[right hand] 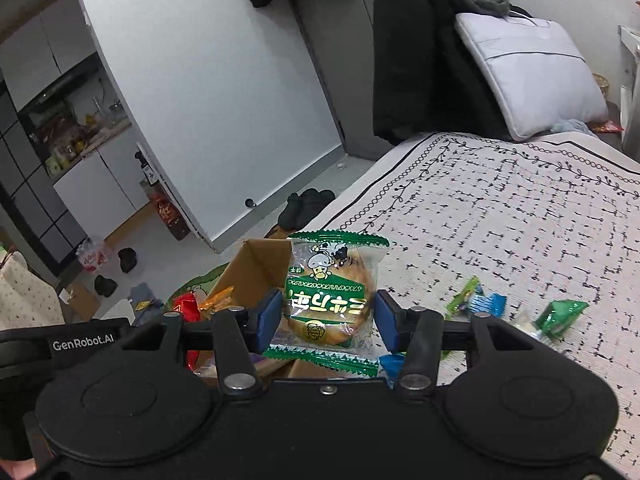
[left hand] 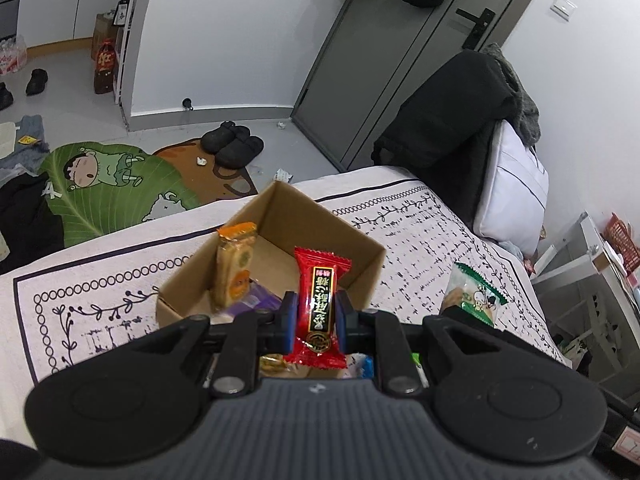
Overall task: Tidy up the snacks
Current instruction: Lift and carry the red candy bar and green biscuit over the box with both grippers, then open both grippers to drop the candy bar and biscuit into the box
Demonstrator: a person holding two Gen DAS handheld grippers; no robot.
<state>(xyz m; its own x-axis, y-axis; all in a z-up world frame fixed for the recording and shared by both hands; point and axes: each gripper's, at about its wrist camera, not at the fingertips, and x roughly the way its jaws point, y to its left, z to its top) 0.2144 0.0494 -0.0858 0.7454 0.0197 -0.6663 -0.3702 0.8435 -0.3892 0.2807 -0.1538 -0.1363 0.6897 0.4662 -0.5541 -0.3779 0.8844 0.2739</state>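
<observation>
While both hand-held grippers, left [left hand: 316,316] and right [right hand: 325,316], clamp a red candy [left hand: 319,308] and a green bun packet [right hand: 330,300], I carry them toward the cardboard box [left hand: 352,244] at twelve o'clock; release comes next.

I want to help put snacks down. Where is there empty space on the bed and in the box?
The far half of the cardboard box, beyond the orange packet, shows bare floor. The patterned bedspread is free toward the grey pillow. It is crowded near the small green and blue wrappers.

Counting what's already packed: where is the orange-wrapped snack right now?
In the left wrist view, the orange-wrapped snack stands upright inside the cardboard box, against its left wall, left of the red candy.
</observation>
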